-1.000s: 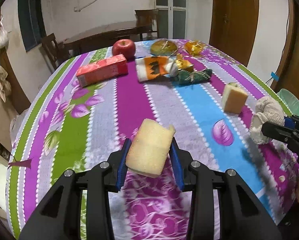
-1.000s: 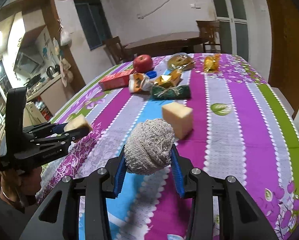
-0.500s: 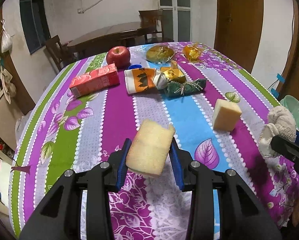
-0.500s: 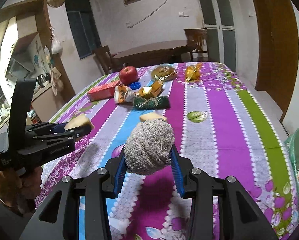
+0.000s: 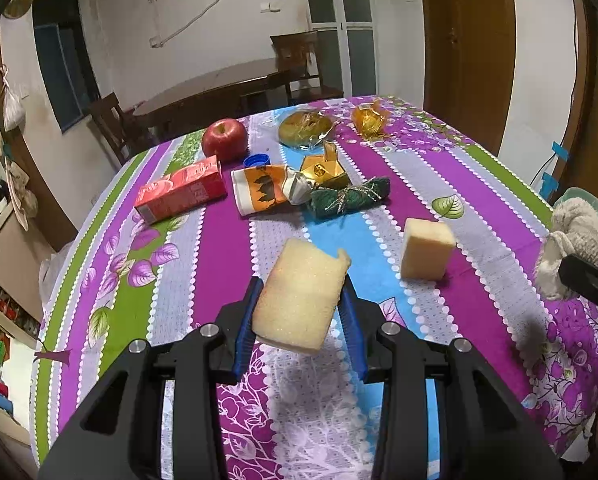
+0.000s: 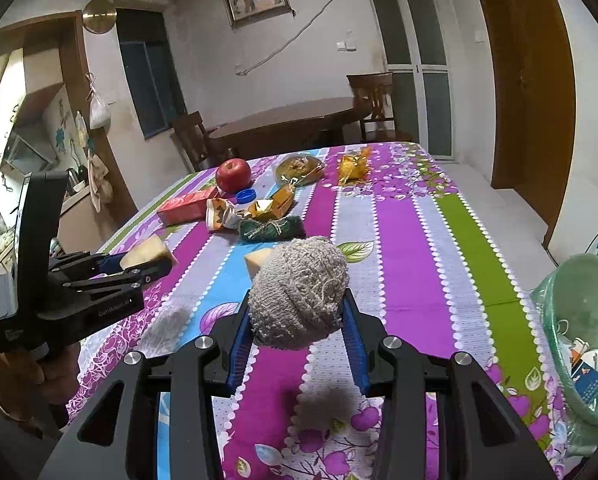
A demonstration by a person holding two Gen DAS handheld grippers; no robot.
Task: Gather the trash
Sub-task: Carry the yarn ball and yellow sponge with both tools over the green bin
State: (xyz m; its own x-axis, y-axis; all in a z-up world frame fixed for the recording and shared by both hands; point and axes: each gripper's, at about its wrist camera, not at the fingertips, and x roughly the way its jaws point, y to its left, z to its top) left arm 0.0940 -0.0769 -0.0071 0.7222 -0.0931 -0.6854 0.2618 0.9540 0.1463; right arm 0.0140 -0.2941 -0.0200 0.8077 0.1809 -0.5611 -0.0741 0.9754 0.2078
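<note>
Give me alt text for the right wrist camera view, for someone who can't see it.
The right gripper holds a grey knitted ball in its jaws above a striped floral tablecloth. At left, the left gripper holds a yellow sponge; a green bin stands at right.

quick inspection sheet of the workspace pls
surface: table under striped floral cloth
job's things: sponge and rag ball, both lifted; second sponge on cloth; green bin beside table holds trash
clutter: apple, red carton, wrappers, blue cap
grippers: left gripper shut on sponge; right gripper shut on rag ball
cables: wire on wall
surroundings: dark table, chairs, doors
</note>
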